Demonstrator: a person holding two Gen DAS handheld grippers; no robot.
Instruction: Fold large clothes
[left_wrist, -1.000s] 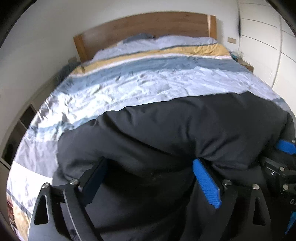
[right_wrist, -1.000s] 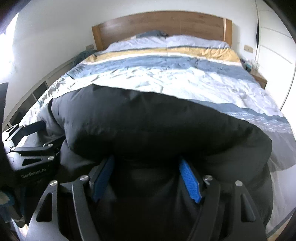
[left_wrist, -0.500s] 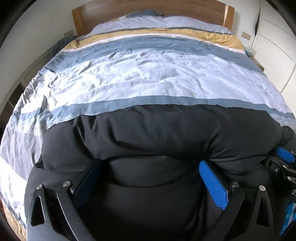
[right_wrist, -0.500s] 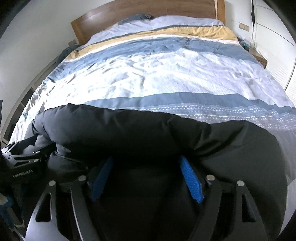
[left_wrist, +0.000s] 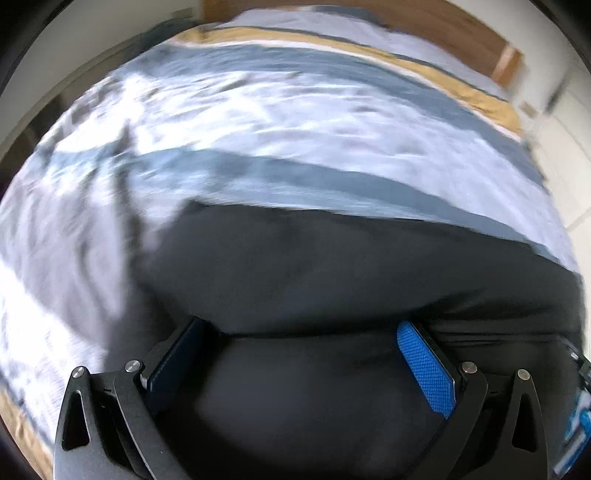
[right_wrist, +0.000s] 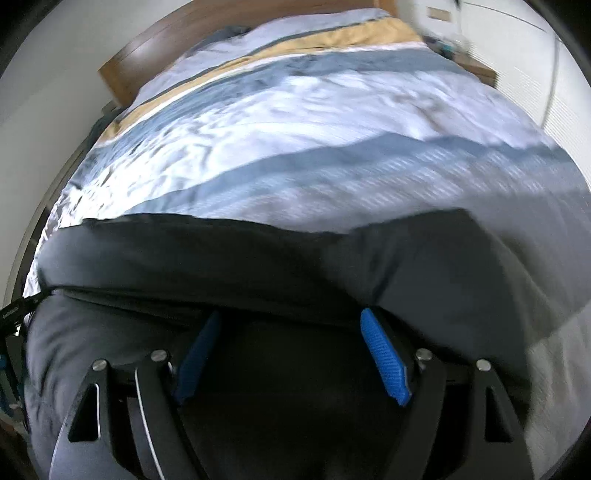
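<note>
A large black padded garment (left_wrist: 332, 266) lies across the near end of the bed, also seen in the right wrist view (right_wrist: 258, 266). My left gripper (left_wrist: 299, 332) has its blue-padded jaws wide apart with a thick fold of the black garment bulging between them. My right gripper (right_wrist: 291, 321) stands the same way, jaws spread around a bulky fold of the garment. The fingertips of both are buried under the fabric. The frames are motion-blurred.
The bed carries a striped duvet (left_wrist: 295, 122) in white, blue and yellow, with a wooden headboard (right_wrist: 155, 48) at the far end. White wardrobe doors (right_wrist: 554, 74) stand to the right. The other gripper shows at the left edge of the right wrist view (right_wrist: 14, 314).
Both grippers have dropped lower and tilted, the left view rolling one way and the right the other. The black garment has come down toward the duvet, and more of the bed shows beyond it.
</note>
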